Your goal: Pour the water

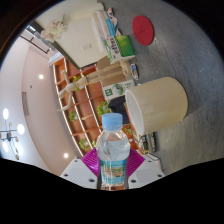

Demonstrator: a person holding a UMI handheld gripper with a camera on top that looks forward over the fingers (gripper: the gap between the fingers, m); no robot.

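We see a big wooden shelf (85,95) far behind, with small things on its boards. Closer to us stands a large cream bucket (158,105), tipped to one side in our view. Beyond it a red round thing (144,29) lies on the grey floor. Right in front of us is the water bottle (114,150) with a white cap. Our gripper (114,172) holds it, both pink pads pressed on its sides.
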